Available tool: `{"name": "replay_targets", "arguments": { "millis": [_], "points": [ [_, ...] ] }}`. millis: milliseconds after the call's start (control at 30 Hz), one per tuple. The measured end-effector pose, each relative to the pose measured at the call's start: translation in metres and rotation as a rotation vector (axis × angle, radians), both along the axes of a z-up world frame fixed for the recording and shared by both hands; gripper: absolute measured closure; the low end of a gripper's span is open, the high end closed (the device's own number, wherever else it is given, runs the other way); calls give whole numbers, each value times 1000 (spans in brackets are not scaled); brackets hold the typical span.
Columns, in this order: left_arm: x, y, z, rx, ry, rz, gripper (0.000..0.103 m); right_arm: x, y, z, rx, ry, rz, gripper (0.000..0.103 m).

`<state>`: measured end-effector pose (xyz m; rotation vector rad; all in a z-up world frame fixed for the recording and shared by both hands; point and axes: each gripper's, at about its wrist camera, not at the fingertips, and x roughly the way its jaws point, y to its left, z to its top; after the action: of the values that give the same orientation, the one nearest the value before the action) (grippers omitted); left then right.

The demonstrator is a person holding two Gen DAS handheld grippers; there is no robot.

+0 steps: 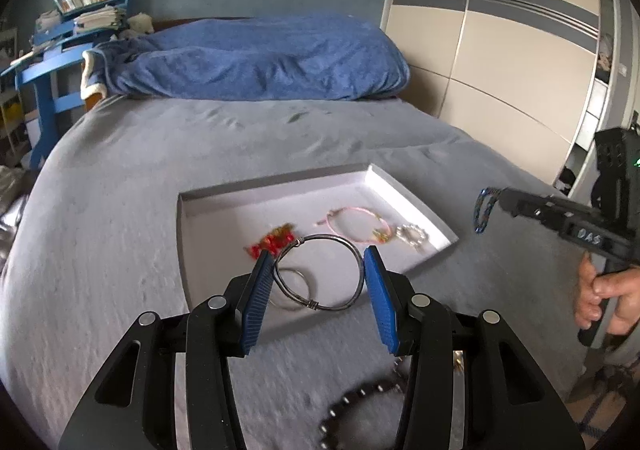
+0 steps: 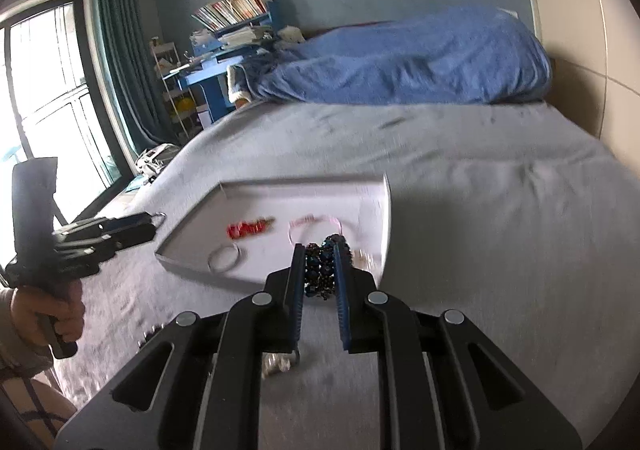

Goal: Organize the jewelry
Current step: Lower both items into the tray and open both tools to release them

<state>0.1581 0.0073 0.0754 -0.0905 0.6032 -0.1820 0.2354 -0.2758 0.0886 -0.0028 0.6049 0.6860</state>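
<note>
My left tool [image 1: 318,256] is standing about half open, its blue pads pressing on either side of a dark wire bangle [image 1: 312,305] and holding it clear of the bed [image 1: 120,210]. In the right wrist view, my right tool [image 2: 318,250] is nearly closed and is pinching a blue bead bracelet [image 2: 320,270], which is hanging as a small loop from its tips.

Just past both tools the white tray [image 1: 280,180] is lying flat on the bed. A silver bangle [image 2: 210,260] is lying near its front edge. Behind that are red beads [image 1: 272,240], a pink bracelet [image 1: 360,222] and a pearl piece [image 1: 412,236], all a little apart from one another.

A dark bead chain [image 1: 360,396] is waiting on the bed, outside the tray and under my left tool. A small silvery piece [image 2: 280,362] is lying below my right tool.

I am judging this as the carry step, with two pieces lifted and neither placed yet. Next I am planning to bring each tool over a bare patch of the tray and lower it until the piece is touching the floor. The bangle needs a spot that avoids stacking it on the silver one. The bracelet could go towards the empty back. I am opening only once each piece is resting, because the bangle may roll.
</note>
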Motion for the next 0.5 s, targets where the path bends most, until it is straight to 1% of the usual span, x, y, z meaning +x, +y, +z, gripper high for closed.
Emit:
{"name": "replay_targets", "arguments": {
  "millis": [67,167,333,500],
  "points": [
    [11,2,-1,6,19,10,55,9,11,5,-9,-4,7,89],
    [25,4,-7,23,46,16,55,18,29,3,-34,2,26,89],
    [43,9,-23,31,95,29,55,30,61,-10,-75,40,62,89],
    [59,15,-45,66,158,45,55,36,82,-28,-95,77,79,89]
  ]
}}
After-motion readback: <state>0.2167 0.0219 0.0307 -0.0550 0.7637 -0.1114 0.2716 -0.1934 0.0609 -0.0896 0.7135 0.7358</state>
